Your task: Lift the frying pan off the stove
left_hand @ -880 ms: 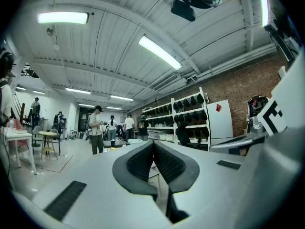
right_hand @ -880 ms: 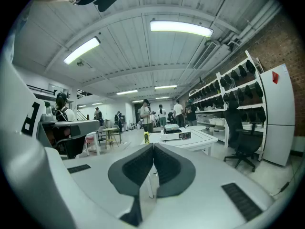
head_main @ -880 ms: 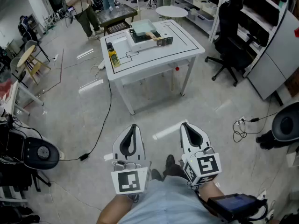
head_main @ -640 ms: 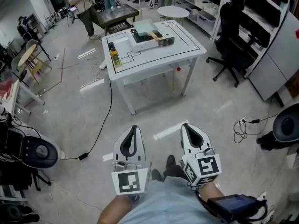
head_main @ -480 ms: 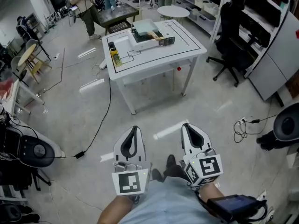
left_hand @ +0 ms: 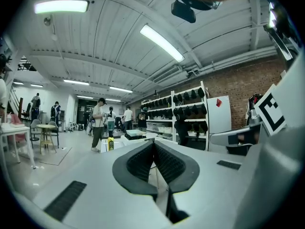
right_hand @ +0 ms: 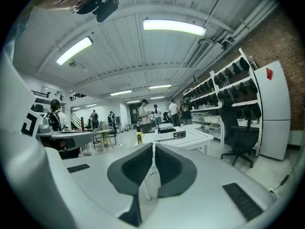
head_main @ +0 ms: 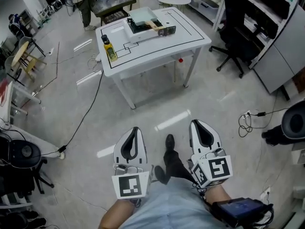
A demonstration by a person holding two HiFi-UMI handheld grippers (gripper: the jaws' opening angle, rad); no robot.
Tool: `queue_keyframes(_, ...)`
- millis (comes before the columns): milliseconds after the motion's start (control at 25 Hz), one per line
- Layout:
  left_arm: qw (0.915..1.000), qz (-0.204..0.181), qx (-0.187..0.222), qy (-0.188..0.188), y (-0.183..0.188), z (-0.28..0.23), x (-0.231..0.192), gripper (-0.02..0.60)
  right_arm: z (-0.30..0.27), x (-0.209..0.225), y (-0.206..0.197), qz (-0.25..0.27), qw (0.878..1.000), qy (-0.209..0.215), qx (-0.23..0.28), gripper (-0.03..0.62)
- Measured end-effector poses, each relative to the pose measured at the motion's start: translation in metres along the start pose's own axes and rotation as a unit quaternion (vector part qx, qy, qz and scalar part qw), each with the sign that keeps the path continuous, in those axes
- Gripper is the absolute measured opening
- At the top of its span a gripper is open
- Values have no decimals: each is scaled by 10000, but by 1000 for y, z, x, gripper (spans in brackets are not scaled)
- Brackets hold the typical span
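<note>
Head view: both grippers idle, well short of the table.
The left gripper [head_main: 135, 130] and right gripper [head_main: 196, 124] were clenched on nothing and held side by side near the waist, probably a carrying pose for the approach. The frying pan [head_main: 142, 16] sat untouched on the stove [head_main: 167, 30] atop the white table [head_main: 157, 49], well apart from both.
</note>
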State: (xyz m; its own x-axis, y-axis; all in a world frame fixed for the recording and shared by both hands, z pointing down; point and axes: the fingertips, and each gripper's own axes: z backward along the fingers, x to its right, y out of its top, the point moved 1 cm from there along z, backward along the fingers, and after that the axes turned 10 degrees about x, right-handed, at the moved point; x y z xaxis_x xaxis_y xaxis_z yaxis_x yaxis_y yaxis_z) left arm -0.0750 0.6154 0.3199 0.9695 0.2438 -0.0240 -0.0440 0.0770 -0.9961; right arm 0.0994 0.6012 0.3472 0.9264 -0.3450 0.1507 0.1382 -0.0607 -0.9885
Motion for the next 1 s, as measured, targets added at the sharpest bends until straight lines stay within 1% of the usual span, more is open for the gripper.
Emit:
queue_keyframes(80,10000,-8,-69,6,-10,-27,-5,17,-25,18,-6,-65,10000,-45,-40,49)
queue_keyframes(200,9998,-23,-211,3,-25,-76,-11,17,-70,45,-20,-262,9993,-56,-251,49)
queue_keyframes(280,9995,-54,-303,-6,-32,-114,-15,17,-104,62,-26,-374,9986,-12,-375,49)
queue_keyframes(400,9994,-108,-338,6,-36,-171,-18,17,-155,86,-28,-518,9975,115,-459,49)
queue_keyframes(560,9993,-201,-311,54,-31,-238,-18,17,-215,112,-20,-617,9962,338,-516,49)
queue_keyframes(680,9993,-272,-229,79,-22,-280,-14,17,-250,127,-9,-660,9952,528,-491,49)
queue_keyframes(840,9992,-391,-43,90,-3,-323,-7,17,-285,142,9,-668,9940,769,-397,49)
queue_keyframes(1000,9988,-469,75,152,5,-354,-6,17,-313,156,21,-680,9930,916,-316,49)
